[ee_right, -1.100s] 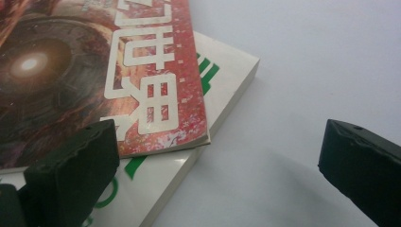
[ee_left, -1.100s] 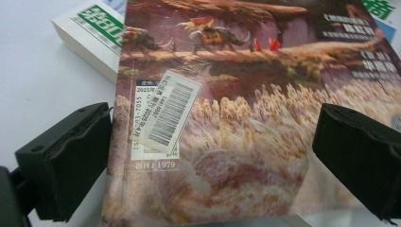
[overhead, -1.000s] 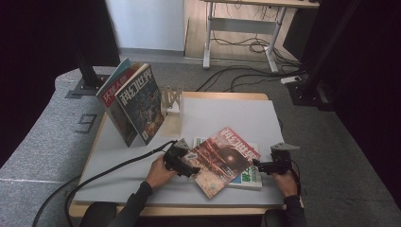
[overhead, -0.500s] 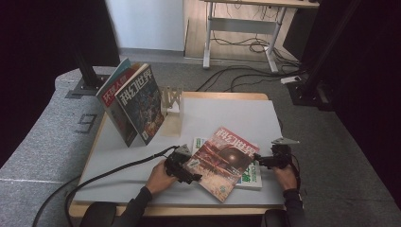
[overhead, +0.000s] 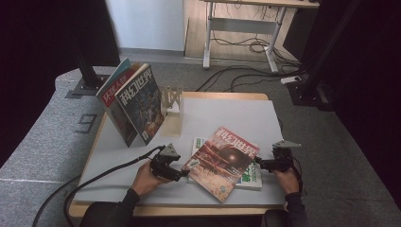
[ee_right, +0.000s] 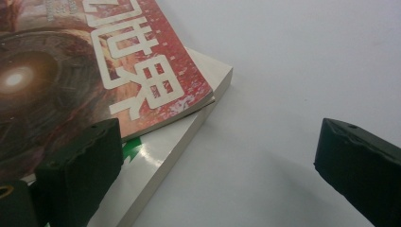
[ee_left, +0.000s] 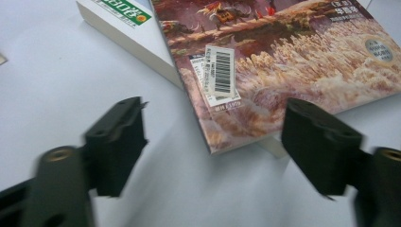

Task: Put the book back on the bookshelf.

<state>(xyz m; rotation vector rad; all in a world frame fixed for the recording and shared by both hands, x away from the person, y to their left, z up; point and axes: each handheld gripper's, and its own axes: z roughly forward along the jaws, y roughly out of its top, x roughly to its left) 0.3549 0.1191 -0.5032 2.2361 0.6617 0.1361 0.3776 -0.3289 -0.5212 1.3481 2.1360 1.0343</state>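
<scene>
Here the left gripper, black with a grey three-cornered plate on top, lies low over the table in the person's left hand. Its jaws stand apart and have just been closing; the near corner of the red-and-brown glossy magazine sits ahead of the gap between them, and the pads do not press on it. That corner carries a white barcode sticker. The magazine lies flat, skewed, on top of a thicker white book with green print, whose edge shows to the left of the magazine in the left gripper view.

Across the magazine, the right gripper points at its far corner from the other side, held in the right hand. Its jaws are spread wide: one pad hangs over the stack's corner, the other over the bare grey table top, and nothing is clamped between them.

Farther off, beyond the left gripper, several magazines stand leaning on edge, just beside a pale wooden rack.
</scene>
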